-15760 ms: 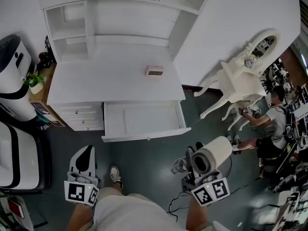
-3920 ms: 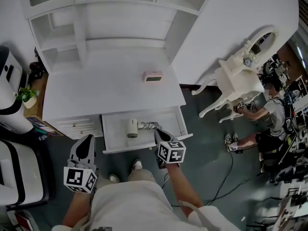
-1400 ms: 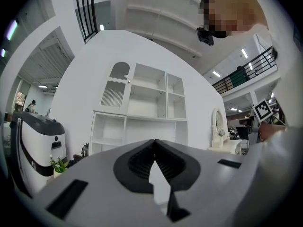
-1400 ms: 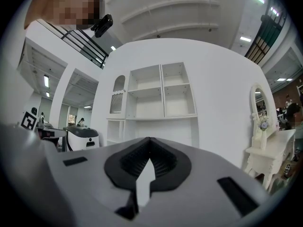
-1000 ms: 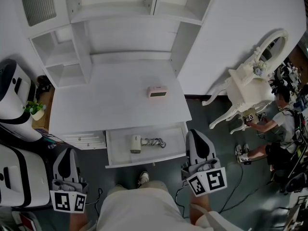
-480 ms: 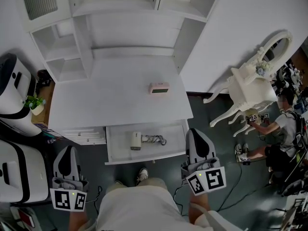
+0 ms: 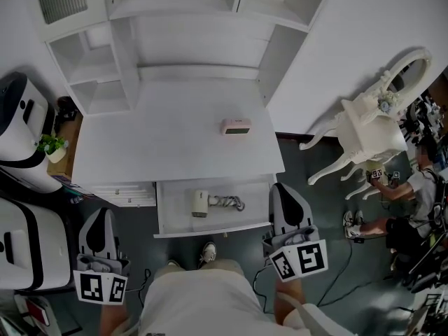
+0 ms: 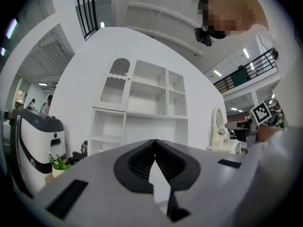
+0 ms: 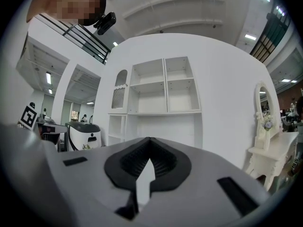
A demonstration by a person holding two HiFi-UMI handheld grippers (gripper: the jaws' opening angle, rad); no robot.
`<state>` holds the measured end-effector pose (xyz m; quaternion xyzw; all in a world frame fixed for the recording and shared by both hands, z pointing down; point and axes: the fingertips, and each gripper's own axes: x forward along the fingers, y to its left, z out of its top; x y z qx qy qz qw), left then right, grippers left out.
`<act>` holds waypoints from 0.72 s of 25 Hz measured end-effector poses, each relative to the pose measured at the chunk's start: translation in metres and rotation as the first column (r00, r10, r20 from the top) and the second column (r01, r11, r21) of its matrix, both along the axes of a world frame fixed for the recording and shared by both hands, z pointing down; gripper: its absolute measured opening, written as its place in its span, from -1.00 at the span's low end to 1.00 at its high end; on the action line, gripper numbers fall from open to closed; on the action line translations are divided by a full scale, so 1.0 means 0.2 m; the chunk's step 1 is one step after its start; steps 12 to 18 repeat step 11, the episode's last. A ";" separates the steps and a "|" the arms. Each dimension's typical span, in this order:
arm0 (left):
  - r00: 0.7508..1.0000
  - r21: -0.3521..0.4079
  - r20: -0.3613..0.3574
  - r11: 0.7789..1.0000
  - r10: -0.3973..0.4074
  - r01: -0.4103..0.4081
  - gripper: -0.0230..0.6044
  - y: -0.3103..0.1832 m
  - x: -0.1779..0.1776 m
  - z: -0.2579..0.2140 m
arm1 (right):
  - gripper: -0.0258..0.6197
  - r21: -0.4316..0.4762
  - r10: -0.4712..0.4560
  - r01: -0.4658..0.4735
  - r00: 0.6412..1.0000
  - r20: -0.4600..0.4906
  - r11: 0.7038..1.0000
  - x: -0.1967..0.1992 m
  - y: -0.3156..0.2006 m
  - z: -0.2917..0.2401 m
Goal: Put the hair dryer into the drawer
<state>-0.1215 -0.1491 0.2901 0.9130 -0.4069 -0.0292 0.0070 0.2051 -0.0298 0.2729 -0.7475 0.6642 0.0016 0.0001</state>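
A white hair dryer point(image 7: 199, 203) lies in the open drawer point(image 7: 260, 200) of the white desk point(image 7: 168, 138), its coiled cord point(image 7: 227, 203) beside it on the right. My right gripper point(image 7: 283, 192) is held just off the drawer's right front corner, shut and empty, its jaw tips meeting in the right gripper view point(image 9: 149, 140). Lower left, off the desk, my left gripper point(image 7: 105, 214) is also shut with nothing in it, its tips meeting in the left gripper view point(image 8: 155, 141). Both point level at the desk's shelving.
A small pink clock point(image 7: 236, 126) sits on the desk top. White shelves point(image 7: 105, 68) rise at the back. A white-and-black appliance point(image 7: 21, 124) and a potted plant point(image 7: 50, 145) stand on the left. An ornate white dressing table point(image 7: 374, 121) and a seated person point(image 7: 413, 201) are on the right.
The view has shifted slightly, so the desk and drawer sit a little further right in the picture. Both grippers keep their places. The hair dryer lies still in the drawer.
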 end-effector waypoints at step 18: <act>1.000 0.004 0.014 1.000 0.001 -0.001 -0.88 -0.01 -0.02 -0.01 | -0.89 0.003 -0.008 0.008 1.000 0.005 1.000 -0.03 -0.03 0.02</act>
